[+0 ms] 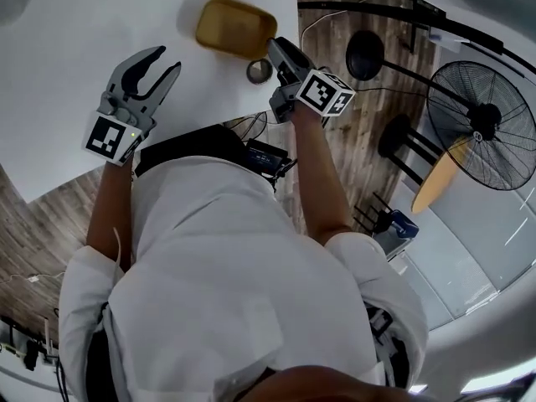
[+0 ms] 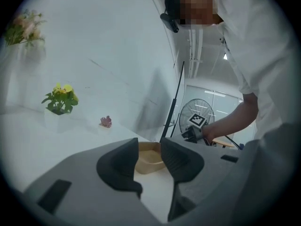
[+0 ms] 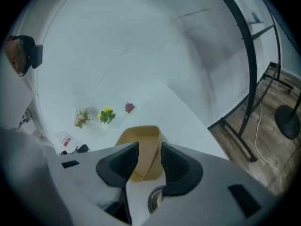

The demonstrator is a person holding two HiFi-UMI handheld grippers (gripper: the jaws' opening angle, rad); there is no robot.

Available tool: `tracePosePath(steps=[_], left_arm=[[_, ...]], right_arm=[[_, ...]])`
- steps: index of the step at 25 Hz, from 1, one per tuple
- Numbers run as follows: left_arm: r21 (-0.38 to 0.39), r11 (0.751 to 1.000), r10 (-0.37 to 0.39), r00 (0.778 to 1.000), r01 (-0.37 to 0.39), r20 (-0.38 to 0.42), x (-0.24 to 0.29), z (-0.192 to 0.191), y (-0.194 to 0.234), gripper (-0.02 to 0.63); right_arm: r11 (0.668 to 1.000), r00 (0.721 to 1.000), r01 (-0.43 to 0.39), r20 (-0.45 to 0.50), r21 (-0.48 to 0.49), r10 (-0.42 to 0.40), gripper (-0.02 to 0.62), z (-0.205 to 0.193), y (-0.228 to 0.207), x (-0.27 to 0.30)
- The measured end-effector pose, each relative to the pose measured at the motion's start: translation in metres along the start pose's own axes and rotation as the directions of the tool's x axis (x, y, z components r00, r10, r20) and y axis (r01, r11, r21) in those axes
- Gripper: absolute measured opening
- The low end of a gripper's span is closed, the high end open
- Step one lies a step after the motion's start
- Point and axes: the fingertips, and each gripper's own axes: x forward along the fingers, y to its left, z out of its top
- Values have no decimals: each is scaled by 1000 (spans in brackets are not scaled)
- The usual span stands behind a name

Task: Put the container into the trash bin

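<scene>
**Container**: tan, shallow, with rounded corners, open side up. It sits on the white table near the table's far right edge. Its near wall runs up between the right fingers.

**Right gripper**: both fingers are pressed onto the container's near wall, one inside the rim and one outside. The marker cube sits behind them, over the table edge.

**Left gripper**: fingers spread, nothing between them. It is held above bare tabletop, well apart from the container. In the left gripper view the container shows beyond the gap between the fingertips, with the right gripper past it on the right.

**Small round metal-rimmed object**: lies on the table just under and beside the right fingers, close to the container's near corner. What it is cannot be told.

**Beyond the right fingertips, at the far side of the table:**
- a small pot of yellow flowers
- a pink sprig, just right of the pot
- a pale bouquet, just left of the pot

All three are well apart from the container.

**Off the table, to the right fingers' side:**
- a black frame pole
- wood-look floor
- two dark round stand bases
- a standing fan
</scene>
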Motion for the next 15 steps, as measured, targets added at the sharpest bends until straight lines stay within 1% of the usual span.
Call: tracePosePath(steps=[3,5,7,8,10,13,15], left_arm=[[-18,1000,0,1000,0,-15,3,-9,-2,150],[-17,1000,-4,999,3,-35,-1,-13,0,150],[-9,1000,-15,1000,14,-12,-4,-9,8,150],[-6,1000,-21,1000,21,4,-4,-7,12,150],[-16,999,-29,1000,29,9,2,-13,17,150],[-23,999,-39,999,39,8,22,-16,9,150],[-12,999,-49,999,49,8,31,-12,-2,150]], right_arm=[[999,998,43,-52,15,-42,128,-15,-10,7],[998,997,48,-57,34,-46,76,-22,-9,11],[997,998,48,-52,54,-45,75,-24,-5,18],[997,998,39,-45,62,-36,69,-23,-2,22],[997,1000,13,-28,79,-11,46,-19,0,27],[994,1000,-17,14,108,16,43,-6,-12,15],[994,999,-19,50,105,14,43,3,-19,-3]])
